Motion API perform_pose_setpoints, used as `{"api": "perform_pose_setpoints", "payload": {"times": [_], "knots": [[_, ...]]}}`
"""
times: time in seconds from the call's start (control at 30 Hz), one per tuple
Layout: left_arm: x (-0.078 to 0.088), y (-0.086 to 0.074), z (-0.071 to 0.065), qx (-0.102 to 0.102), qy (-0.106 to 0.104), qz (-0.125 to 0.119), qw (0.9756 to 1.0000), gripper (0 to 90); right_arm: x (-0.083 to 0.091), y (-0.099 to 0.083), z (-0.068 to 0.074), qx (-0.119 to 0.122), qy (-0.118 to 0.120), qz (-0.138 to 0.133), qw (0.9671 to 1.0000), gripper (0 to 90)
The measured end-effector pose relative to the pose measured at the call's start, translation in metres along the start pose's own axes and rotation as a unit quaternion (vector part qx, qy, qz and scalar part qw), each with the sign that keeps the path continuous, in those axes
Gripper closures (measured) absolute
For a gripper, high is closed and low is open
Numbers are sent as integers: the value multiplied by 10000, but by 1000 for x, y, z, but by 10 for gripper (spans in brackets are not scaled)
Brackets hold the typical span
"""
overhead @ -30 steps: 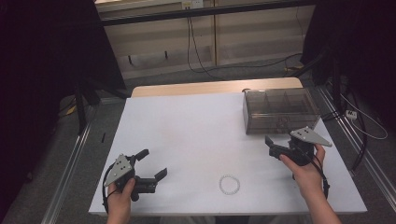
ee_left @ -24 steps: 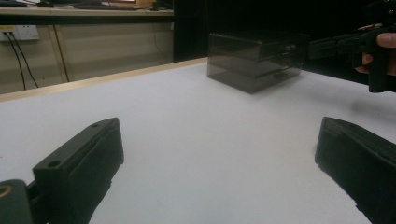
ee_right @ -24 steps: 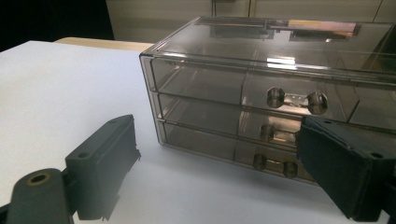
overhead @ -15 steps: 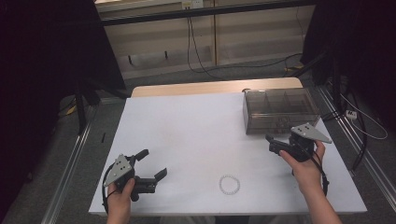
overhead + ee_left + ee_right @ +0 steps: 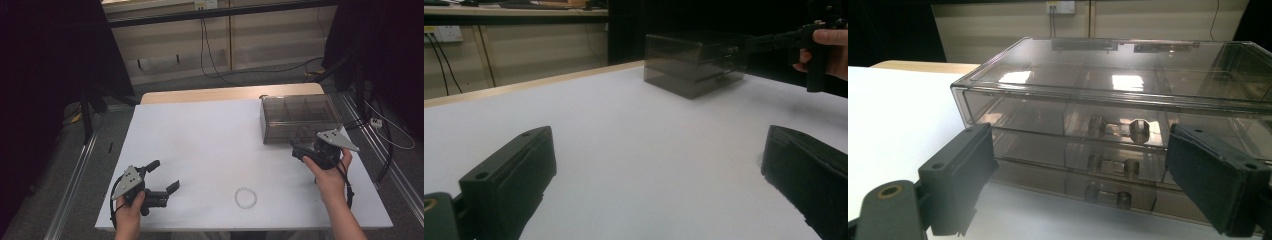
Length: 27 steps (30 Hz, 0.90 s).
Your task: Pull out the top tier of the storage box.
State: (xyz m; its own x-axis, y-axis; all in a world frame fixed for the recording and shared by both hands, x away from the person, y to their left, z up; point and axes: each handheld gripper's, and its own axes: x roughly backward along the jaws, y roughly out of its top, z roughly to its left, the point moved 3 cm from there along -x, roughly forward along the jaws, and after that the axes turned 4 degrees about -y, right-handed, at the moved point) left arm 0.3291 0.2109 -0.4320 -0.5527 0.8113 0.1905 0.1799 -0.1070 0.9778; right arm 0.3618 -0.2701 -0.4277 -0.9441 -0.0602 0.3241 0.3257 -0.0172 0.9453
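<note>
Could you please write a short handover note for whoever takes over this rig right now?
Right gripper: open, nothing between the jaws, aimed at the front of the smoky clear drawer box, close to its knobs but not on them.
Left gripper: open, holding nothing, low over the white table cover at the near left.
White bead bracelet: lying flat near the front edge, untouched.
Done: nothing visible; the drawers look shut.
Left: probably open a drawer, then deal with the bracelet.

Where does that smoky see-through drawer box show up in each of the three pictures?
High view: drawer box at the table's far right, just beyond the right claw.
Left gripper view: upper middle, across the white table.
Right gripper view: close up, between the jaws.
Shared landmark: the white tabletop.
</note>
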Motion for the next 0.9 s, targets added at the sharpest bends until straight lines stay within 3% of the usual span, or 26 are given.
{"api": "perform_pose_setpoints", "payload": {"times": [0.9], "knots": [[-2, -1, 0, -34, -32, 68, 10000, 16, -7, 1, -6, 20, -303, -265, 9992, 129]]}}
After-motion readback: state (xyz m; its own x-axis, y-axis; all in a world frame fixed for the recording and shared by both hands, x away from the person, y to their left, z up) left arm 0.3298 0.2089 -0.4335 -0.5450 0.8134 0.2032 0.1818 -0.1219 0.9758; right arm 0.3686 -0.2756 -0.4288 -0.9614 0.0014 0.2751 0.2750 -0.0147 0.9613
